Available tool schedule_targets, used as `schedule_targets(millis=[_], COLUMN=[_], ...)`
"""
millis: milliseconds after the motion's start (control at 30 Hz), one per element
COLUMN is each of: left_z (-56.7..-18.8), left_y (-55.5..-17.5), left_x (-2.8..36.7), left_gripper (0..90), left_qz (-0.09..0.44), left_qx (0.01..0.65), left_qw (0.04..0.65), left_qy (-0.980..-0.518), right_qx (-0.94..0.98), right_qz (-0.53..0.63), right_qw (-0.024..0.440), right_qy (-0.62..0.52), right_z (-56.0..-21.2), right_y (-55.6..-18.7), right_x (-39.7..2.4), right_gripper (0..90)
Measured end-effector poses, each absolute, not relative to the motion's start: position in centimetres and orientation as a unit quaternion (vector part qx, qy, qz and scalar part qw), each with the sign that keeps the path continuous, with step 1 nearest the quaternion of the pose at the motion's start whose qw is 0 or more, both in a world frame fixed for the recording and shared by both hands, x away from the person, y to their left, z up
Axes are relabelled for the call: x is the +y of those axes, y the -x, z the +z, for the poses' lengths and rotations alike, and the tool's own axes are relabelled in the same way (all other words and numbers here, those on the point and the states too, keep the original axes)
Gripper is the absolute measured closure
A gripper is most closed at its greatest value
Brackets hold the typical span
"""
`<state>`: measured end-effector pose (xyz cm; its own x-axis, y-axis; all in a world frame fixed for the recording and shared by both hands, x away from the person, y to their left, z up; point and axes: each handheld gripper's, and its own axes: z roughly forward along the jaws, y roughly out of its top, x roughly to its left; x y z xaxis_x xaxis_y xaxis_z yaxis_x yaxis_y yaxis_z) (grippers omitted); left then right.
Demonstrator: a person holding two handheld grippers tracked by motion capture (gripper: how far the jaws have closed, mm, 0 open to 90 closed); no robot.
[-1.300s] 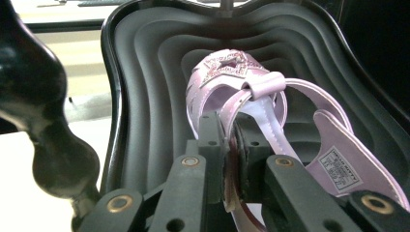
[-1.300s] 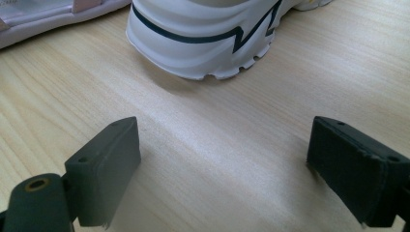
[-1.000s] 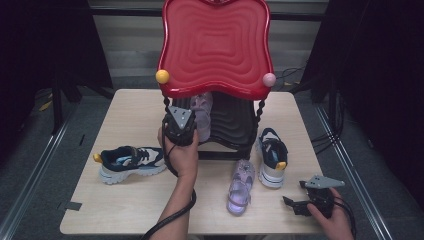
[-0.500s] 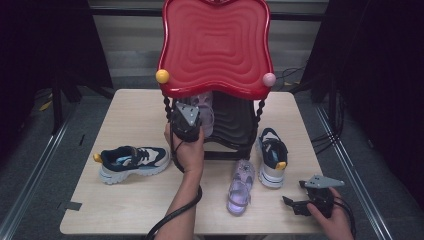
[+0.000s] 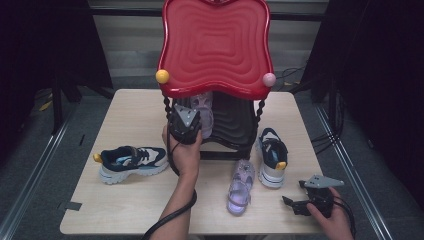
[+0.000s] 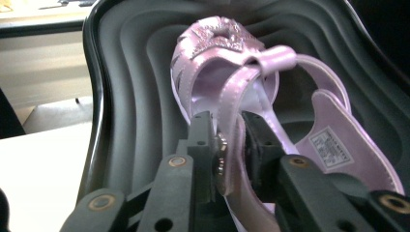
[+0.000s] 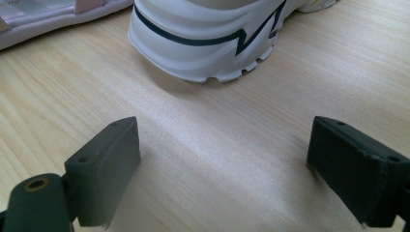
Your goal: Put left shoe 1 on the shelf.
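We read this as the placing step: the left hand-held gripper (image 6: 227, 145) has a pink sandal (image 6: 251, 92) by its strap, and the sandal lies on the dark lower shelf (image 6: 125, 96) of the red shoe rack (image 5: 216, 45). The jaws have just been easing apart, yet the strap sits between them and the pads appear to be touching it, so we judge the hold only half let go. Next we would finish opening and draw the gripper straight back out from under the red top (taking care not to drag the strap along). The right hand-held gripper (image 7: 222, 169) rests released, jaws wide, low over the tabletop (image 7: 217, 145) just short of a white-soled sneaker (image 7: 208, 34). A second pink sandal (image 5: 240, 186) waits on the tabletop, likely next.
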<state>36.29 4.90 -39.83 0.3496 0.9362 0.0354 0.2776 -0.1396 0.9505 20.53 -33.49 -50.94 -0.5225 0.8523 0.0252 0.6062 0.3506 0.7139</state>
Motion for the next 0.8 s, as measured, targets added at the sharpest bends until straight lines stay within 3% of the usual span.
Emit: schedule_targets(millis=[233,567,800], left_z=[-39.4,-38.5,-39.2], left_y=[-36.1,-36.7,-37.3], left_x=[4.8,4.4,4.0], left_gripper=[82.2,82.8,81.9], left_qz=[0.368,0.373,0.379], left_qx=[0.467,0.501,0.494], left_qw=[0.456,0.472,0.463], left_qy=[-0.662,-0.622,-0.630], right_qx=[0.803,0.803,0.803], right_qz=[0.343,0.344,0.344], right_qw=[0.180,0.180,0.181], right_qy=[-0.453,-0.453,-0.452], right_z=[-51.0,-51.0,-51.0], right_y=[-20.6,-20.6,-20.6], right_x=[-33.5,-33.5,-33.5], right_gripper=[11.0,11.0,11.0])
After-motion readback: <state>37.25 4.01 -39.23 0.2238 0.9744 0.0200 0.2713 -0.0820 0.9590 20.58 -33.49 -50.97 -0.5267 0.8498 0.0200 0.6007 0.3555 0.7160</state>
